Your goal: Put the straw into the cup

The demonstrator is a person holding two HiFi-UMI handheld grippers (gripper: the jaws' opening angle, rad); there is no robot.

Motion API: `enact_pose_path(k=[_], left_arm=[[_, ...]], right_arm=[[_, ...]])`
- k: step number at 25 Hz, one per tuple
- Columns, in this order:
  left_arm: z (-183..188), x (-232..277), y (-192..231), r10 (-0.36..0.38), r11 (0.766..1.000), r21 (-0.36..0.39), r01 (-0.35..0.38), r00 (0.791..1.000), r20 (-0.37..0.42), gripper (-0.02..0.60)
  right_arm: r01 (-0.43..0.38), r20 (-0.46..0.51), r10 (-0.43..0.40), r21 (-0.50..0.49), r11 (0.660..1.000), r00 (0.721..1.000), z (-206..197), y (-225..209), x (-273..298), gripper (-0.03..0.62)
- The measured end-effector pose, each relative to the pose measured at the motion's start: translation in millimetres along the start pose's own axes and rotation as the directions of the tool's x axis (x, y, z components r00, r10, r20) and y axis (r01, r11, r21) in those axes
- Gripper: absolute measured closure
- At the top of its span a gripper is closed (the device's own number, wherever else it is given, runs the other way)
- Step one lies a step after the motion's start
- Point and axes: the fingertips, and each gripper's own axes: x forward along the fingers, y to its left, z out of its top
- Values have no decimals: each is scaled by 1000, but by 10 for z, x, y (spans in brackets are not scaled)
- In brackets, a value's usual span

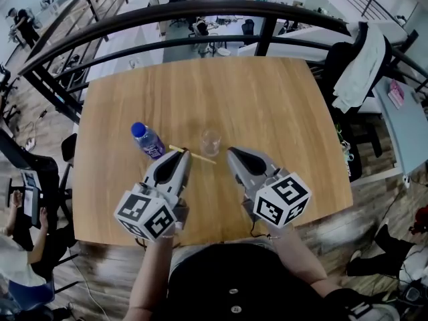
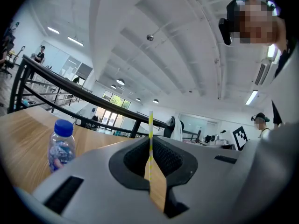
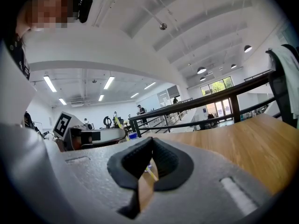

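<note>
Straw (image 1: 204, 158) pinched crosswise in left gripper (image 1: 184, 154), near cup (image 1: 210, 141); right gripper (image 1: 231, 151) jaws pressed together, empty.

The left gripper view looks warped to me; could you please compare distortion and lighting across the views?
Left gripper view: fisheye, dark corners, yellow-striped straw sharp. Right gripper view: same fisheye, bright ceiling strips. Head view: black railing bows, wooden table evenly lit.
</note>
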Motion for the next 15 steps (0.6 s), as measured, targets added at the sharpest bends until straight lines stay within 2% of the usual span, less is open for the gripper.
enact_pose_path(k=[3,9,15], left_arm=[[139,26,35,-24,1000,20,24,999,21,548],[423,91,124,-31,998,58,28,998,52,548],[560,198,190,-37,997,74,33,998,49,548]], right_arm=[[14,13,-14,-3,1000,1000,60,-5,-3,595],[28,36,-27,-9,1000,999,181,-36,32,595],[50,30,-50,6,999,998,190,-118,59,595]])
